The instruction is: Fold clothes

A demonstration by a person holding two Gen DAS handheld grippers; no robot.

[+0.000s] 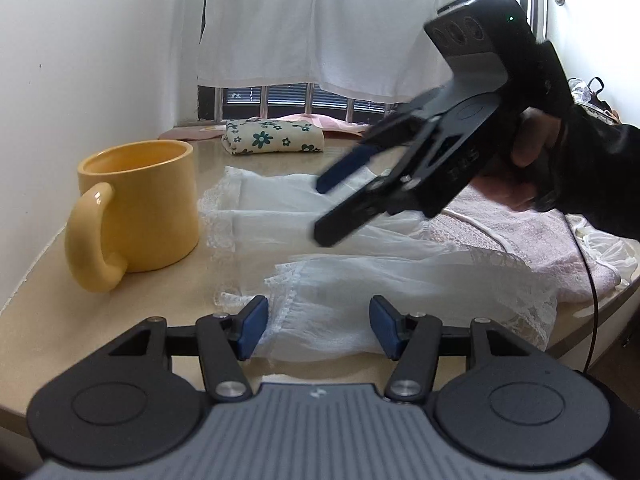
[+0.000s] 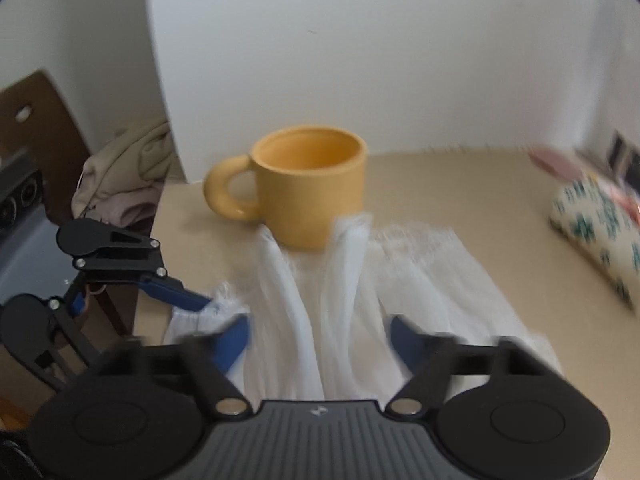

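Left gripper (image 1: 318, 328): jaws parted about halfway, blue pads (image 1: 253, 328) on either side of the near hem of the white garment (image 1: 360, 280); pads clear of the cloth in the left wrist view, nothing pinched. Same gripper seen at 9 o'clock in the right wrist view, its tip at the garment's edge.

Right gripper (image 2: 318, 344): jaws wide, nothing between the pads, pointing down over the garment; blurred in its own view. In the left wrist view, at 2 o'clock, held in a hand (image 1: 532, 160) with a black sleeve (image 1: 600, 184), fingers (image 1: 344, 168) well apart above the cloth.

Garment: sheer white with lace trim, spread in loose folds over the beige table (image 1: 80, 320), from 6 o'clock toward the centre.

Pink cloth (image 1: 520, 240): under the garment's far side, at 3 o'clock.

Yellow mug (image 1: 144, 204): upright at 9 o'clock, handle toward the camera, just beside the garment; whether touching, not clear.

Floral bundle (image 1: 272, 138): folded, at 12 o'clock on the table's far edge, well apart from the garment.

White curtain (image 1: 320, 20): hanging over the window behind.

Black cable (image 1: 592, 280): trailing down at 4 o'clock.

Beige clothes (image 2: 128, 168): heaped at 10 o'clock in the right wrist view, beyond the table.
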